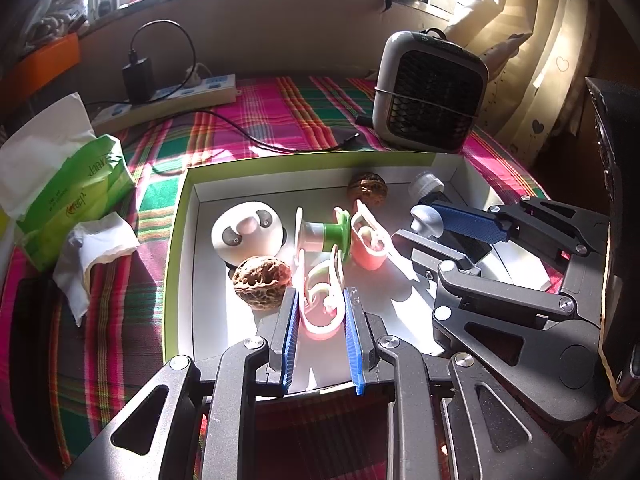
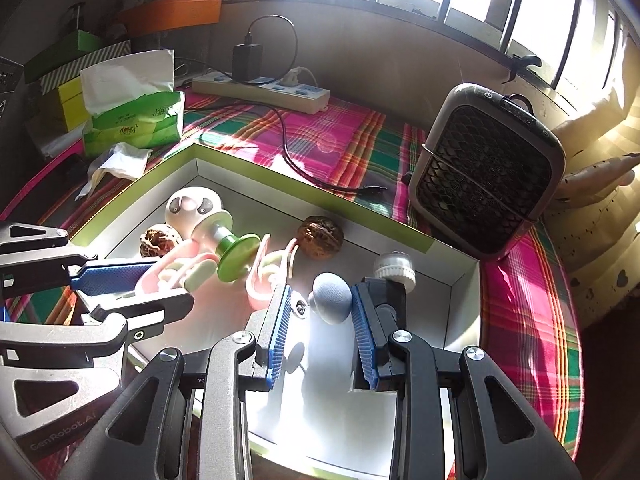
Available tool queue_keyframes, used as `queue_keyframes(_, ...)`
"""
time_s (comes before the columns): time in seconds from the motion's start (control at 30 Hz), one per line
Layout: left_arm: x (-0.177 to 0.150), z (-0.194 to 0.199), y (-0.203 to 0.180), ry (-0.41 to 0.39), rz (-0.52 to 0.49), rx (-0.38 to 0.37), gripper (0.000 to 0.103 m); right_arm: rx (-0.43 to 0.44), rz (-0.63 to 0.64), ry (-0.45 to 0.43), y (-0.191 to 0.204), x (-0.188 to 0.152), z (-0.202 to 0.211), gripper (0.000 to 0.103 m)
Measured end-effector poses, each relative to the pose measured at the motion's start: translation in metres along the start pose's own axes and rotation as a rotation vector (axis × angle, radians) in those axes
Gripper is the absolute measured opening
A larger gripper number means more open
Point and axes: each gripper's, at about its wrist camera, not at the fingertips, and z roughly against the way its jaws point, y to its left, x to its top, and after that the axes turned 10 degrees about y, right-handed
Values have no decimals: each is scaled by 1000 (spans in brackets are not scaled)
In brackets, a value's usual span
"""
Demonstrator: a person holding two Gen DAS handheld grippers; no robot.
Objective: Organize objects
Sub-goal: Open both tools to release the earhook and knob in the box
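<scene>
Clip (image 1: 320,312) pink, long axis along left jaws, pinched | right jaws clamp grey knob (image 2: 332,298)

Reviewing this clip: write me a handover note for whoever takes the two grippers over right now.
Left gripper: shut on a pink clip, low inside the white box.
Right gripper: shut on a grey round-headed knob, also inside the box.
In the box: two walnuts, a second pink clip, a green-and-white spool, a white round panda-faced piece, a white ribbed cap.
Done: the small items sit in the box.
Left: probably place both held pieces; the final arrangement is unclear.
</scene>
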Motion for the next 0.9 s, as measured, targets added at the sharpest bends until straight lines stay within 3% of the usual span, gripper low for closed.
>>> queue_keyframes(0.63,0,0,0,-1,-1,13,20,18,-16,9,-1,-1,-4,32)
queue_keyframes(0.9,0,1,1,0,3,15,27,29,-38,11,-3,-2,-4,32)
